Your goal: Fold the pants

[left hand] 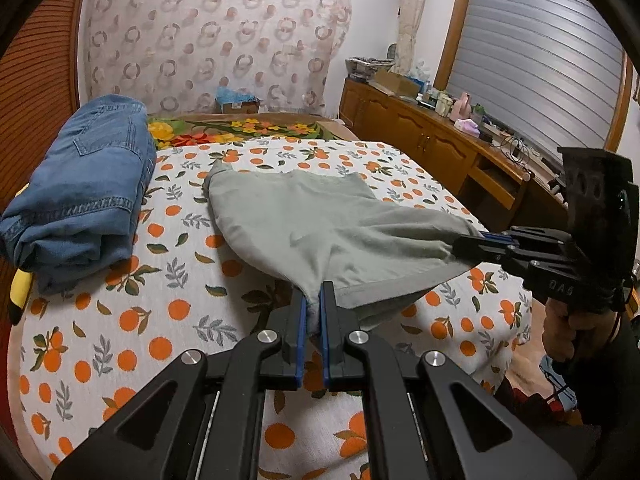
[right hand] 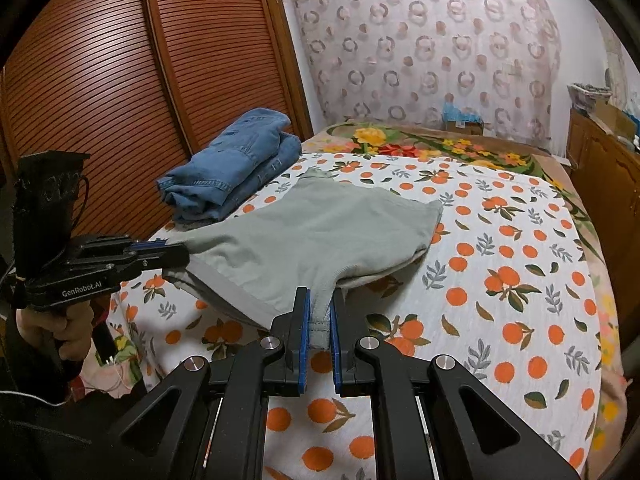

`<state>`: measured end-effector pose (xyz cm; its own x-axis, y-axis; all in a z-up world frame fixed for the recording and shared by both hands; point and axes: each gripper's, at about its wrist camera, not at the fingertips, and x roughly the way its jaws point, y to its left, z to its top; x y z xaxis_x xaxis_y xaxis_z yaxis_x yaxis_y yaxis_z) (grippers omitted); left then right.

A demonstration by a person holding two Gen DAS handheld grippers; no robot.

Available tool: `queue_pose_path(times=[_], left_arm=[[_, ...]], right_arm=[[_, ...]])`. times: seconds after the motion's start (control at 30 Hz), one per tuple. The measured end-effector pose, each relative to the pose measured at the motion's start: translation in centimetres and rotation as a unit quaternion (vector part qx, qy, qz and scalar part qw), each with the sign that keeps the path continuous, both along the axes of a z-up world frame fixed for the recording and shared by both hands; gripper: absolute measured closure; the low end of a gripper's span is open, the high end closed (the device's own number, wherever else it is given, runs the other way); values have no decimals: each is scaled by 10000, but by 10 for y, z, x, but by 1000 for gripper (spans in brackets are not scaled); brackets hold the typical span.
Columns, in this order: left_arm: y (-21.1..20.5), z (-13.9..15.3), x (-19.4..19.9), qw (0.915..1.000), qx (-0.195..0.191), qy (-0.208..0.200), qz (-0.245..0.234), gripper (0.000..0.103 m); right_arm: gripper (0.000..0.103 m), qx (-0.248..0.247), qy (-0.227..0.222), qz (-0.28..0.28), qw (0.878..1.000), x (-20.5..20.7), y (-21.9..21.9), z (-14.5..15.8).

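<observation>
Grey-green pants (left hand: 304,220) lie on the bed (left hand: 120,344), whose cover is white with printed oranges, their near edge lifted off it. Left tool (left hand: 313,304) pinches one near corner of the pants, its blue-padded fingers pressed onto bunched cloth. Right tool (right hand: 319,312) pinches the other near corner the same way, with the hem stretched between the two. Folded blue jeans (right hand: 236,168) rest beyond the pants, beside the slatted wooden doors (right hand: 120,60).
</observation>
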<state>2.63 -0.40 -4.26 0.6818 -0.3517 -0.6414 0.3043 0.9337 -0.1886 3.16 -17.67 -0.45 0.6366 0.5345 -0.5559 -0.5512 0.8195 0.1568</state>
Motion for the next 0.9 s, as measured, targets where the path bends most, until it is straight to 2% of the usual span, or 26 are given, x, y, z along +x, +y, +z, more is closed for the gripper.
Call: queue_pose_path(times=[0.33,0.9], left_arm=[[0,3,-20,9999,-14,16,-108,96],[-9,25,-49,9990,-75,-231,-384,96]], right_arm=[[94,59,67,47,9999,-15,-6,-8],[94,123,-60,155,9998,-47,-15,5]])
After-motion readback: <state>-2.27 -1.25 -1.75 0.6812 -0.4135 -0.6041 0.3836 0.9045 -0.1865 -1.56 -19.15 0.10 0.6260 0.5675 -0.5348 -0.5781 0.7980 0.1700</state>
